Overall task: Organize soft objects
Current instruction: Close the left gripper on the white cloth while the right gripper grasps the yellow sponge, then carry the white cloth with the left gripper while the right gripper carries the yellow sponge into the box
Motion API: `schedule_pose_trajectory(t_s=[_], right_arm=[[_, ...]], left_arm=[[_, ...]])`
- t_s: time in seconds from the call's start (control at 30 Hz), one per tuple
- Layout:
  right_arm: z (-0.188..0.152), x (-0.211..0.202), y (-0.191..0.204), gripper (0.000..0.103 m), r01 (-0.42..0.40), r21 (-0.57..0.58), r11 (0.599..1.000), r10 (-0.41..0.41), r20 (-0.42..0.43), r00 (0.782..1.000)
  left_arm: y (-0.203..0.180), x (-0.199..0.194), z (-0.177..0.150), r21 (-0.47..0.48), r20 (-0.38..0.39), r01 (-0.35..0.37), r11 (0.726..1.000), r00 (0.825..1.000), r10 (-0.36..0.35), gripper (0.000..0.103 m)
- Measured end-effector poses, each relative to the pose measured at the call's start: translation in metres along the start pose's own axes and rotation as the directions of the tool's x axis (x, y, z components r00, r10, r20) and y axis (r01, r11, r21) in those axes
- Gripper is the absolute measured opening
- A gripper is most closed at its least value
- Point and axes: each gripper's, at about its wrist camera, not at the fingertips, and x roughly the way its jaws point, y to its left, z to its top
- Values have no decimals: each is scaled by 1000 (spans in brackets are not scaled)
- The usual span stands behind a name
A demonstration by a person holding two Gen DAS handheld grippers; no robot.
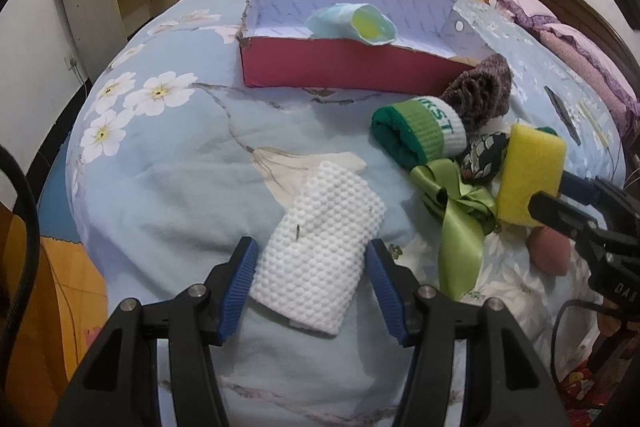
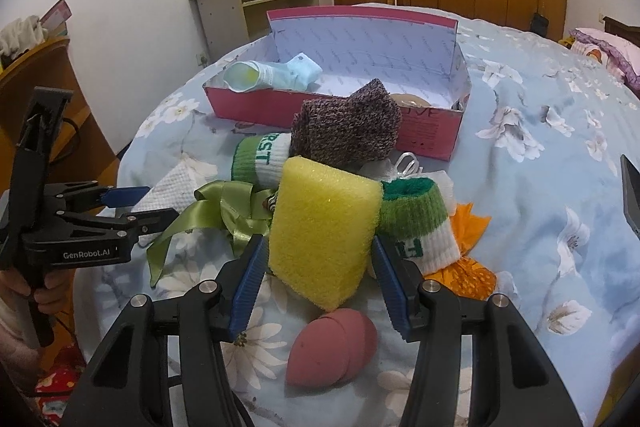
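Blue pads of the left claw (image 1: 311,279) sit wide open on each side of the white bumpy cloth (image 1: 320,247) on the bed (image 1: 160,187), not squeezing yet. If it shuts too high, the cloth could slip out. Plenty of bare bed leads up to the pink box (image 1: 340,67).

Next, the right claw (image 2: 320,279) is open around the yellow sponge (image 2: 324,231). The green ribbon (image 2: 216,211) lies close and could get snagged.
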Motion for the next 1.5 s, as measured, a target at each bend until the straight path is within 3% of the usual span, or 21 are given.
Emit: schedule_pose_trajectory(t_s=[0.1, 0.2, 0.63, 0.97, 1.5], right_arm=[[-1, 0, 0, 43, 19, -6, 1000, -19, 9, 1000], [-1, -1, -2, 40, 23, -5, 1000, -23, 15, 1000], [3, -17, -2, 33, 10, 13, 1000, -11, 76, 997], [7, -28, 2, 33, -12, 2, 1000, 12, 109, 994], [30, -35, -4, 33, -28, -1, 1000, 28, 145, 989]], left_arm=[[-1, 0, 0, -1, 4, -2, 1000, 1000, 2, 60], [0, -1, -1, -8, 10, 7, 1000, 1000, -7, 58], [-1, -17, 0, -13, 49, 63, 998, 997, -62, 29], [1, -39, 9, -34, 114, 101, 994, 989, -97, 28], [12, -51, 61, -69, 210, 79, 995, 976, -62, 28]])
